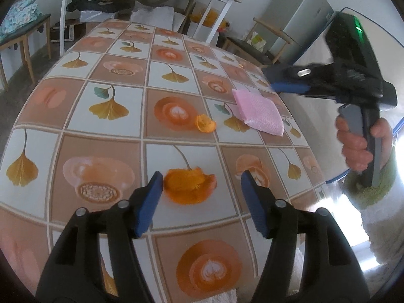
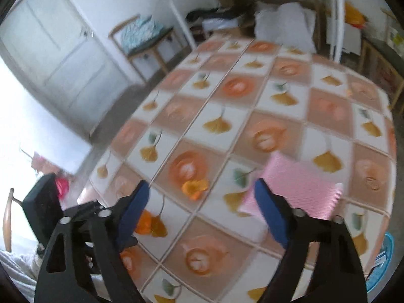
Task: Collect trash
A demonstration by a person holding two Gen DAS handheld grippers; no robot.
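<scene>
On the tiled tablecloth (image 1: pixel 75 96) a large orange peel (image 1: pixel 188 185) lies between my left gripper's (image 1: pixel 202 189) spread fingers, ready to pinch, while my right gripper (image 2: pixel 199 202), likewise released, hovers near the pink cloth (image 2: pixel 298 186).

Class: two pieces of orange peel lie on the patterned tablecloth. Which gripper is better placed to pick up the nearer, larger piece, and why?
Left. The left gripper is open, straddling the large orange peel piece. The right gripper is open beside the pink cloth.
</scene>
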